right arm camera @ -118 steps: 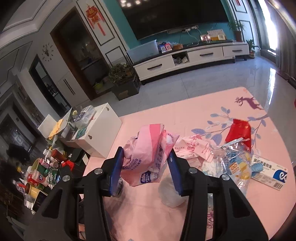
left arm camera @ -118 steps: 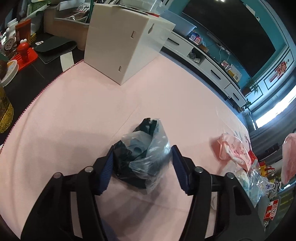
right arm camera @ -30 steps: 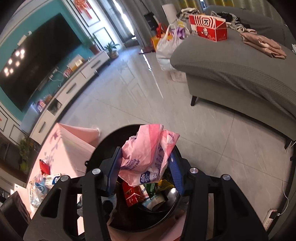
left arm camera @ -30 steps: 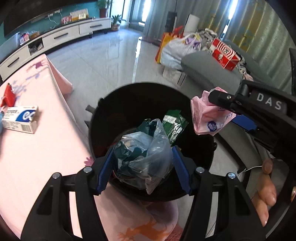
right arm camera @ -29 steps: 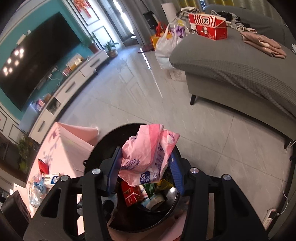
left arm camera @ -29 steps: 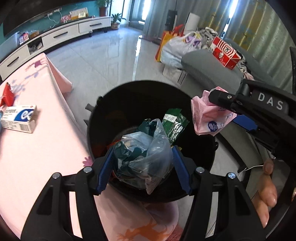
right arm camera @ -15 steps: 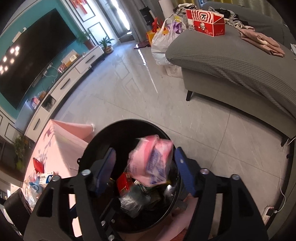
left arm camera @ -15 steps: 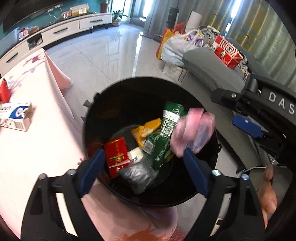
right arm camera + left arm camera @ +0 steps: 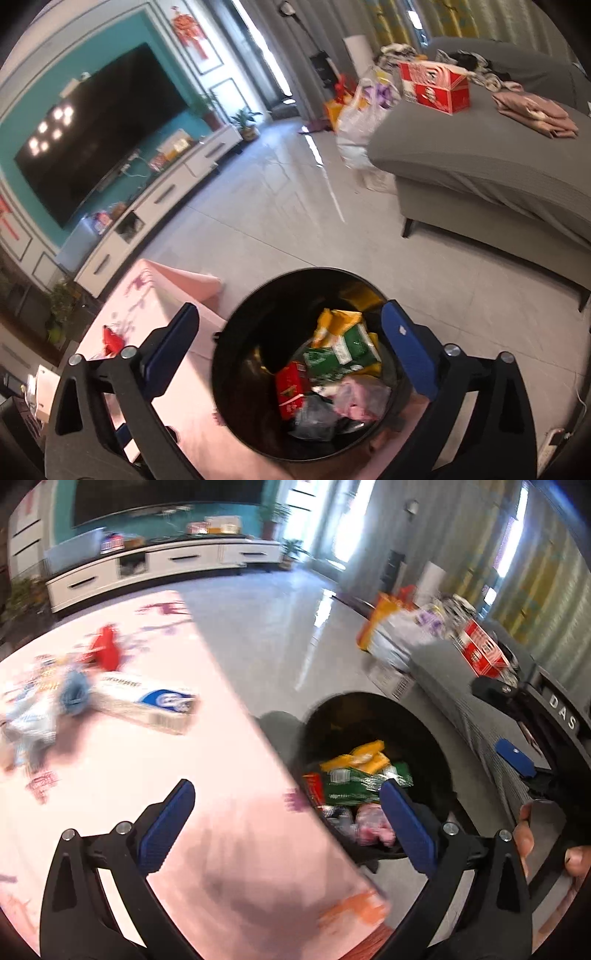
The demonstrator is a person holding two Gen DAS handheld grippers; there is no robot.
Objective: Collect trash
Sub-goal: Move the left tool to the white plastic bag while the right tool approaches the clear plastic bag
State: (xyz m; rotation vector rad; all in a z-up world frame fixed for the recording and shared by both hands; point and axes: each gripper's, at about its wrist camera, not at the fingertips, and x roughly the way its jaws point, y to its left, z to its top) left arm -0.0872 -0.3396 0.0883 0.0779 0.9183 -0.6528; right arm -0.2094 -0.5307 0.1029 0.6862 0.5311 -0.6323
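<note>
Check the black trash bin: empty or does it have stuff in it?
Partly filled. The black trash bin holds a green packet, a yellow wrapper, a red pack and a pink bag, all well below the rim.

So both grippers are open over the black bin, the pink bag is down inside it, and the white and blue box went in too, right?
Not the box. The white and blue box lies on the pink tablecloth, outside the black bin, as the left wrist view shows. The rest holds: the left gripper and right gripper are open, jaws just opened with nothing between them, and the pink bag is inside.

Left gripper (image 9: 284,823) and right gripper (image 9: 291,350), jaws just opened wide, empty.
</note>
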